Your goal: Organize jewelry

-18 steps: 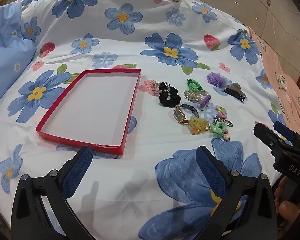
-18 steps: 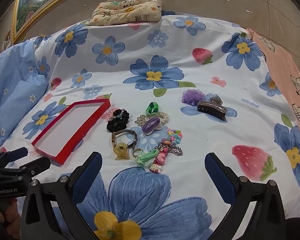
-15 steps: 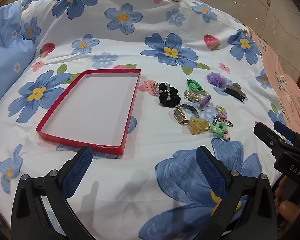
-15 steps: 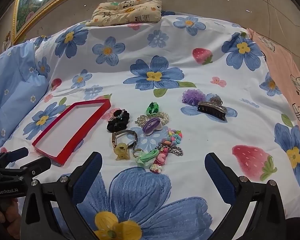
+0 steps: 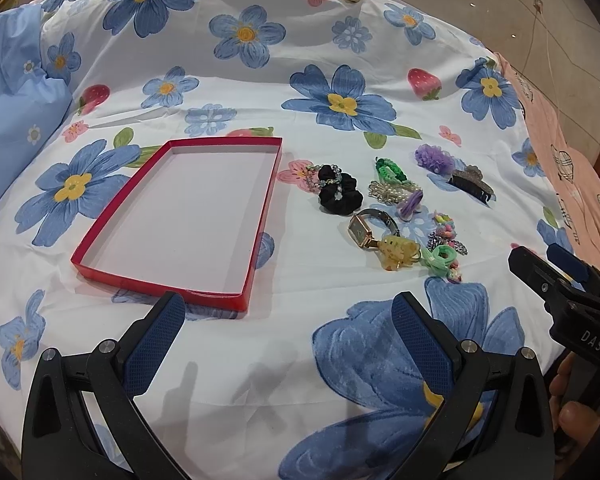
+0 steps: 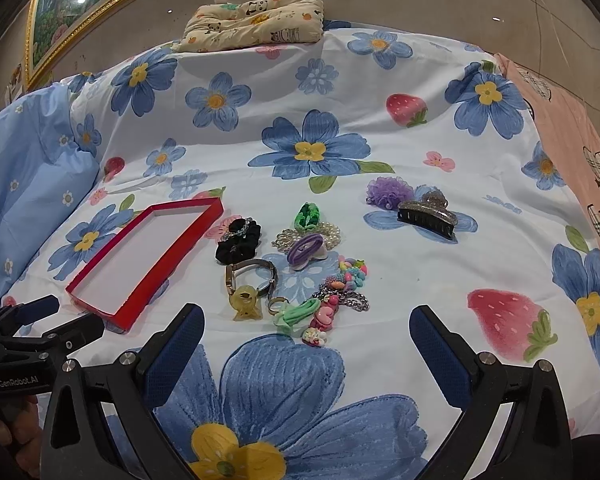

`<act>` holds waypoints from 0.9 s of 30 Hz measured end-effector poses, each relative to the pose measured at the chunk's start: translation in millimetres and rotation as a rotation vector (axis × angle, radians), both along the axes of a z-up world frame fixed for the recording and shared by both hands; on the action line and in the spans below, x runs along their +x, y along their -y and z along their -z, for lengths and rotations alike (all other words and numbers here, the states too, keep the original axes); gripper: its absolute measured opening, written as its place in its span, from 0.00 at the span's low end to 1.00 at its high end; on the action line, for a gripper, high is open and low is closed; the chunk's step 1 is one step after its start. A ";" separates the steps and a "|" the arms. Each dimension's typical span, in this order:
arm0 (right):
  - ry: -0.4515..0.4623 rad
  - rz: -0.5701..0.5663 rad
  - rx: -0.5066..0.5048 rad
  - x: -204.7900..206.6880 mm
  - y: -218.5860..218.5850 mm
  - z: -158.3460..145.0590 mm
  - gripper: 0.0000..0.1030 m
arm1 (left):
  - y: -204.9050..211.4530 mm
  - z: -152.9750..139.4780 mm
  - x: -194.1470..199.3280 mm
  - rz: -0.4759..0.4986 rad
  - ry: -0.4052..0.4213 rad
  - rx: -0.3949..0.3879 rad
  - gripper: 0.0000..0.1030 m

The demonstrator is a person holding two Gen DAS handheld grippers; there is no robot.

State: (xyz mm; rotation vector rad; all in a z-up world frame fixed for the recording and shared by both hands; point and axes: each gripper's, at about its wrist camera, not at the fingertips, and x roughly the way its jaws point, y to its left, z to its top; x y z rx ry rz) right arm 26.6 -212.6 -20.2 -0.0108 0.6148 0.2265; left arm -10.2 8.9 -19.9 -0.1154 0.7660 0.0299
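Both the left tongs (image 5: 288, 316) and right tongs (image 6: 306, 330) hover spread wide, holding nothing, over the bed (image 6: 440, 280). The jewelry pile (image 6: 300, 272) lies right of the red tray (image 5: 260, 216).

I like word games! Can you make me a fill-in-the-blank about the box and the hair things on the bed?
The shallow red cardboard box holds ____.
The black fabric scrunchie lies ____ the box.
The left gripper and right gripper both have jaws ____.

Missing words: nothing; outside; open
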 end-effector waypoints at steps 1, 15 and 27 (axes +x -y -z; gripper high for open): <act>-0.001 0.001 0.001 0.9 -0.6 1.5 1.00 | -0.2 0.0 0.2 0.001 -0.001 -0.001 1.00; -0.067 -0.017 0.073 13.2 0.9 5.1 1.00 | -3.2 7.2 18.6 0.015 -0.027 -0.020 1.00; -0.112 -0.038 0.124 46.0 6.7 5.8 0.99 | -8.1 4.8 55.5 0.059 -0.059 -0.059 1.00</act>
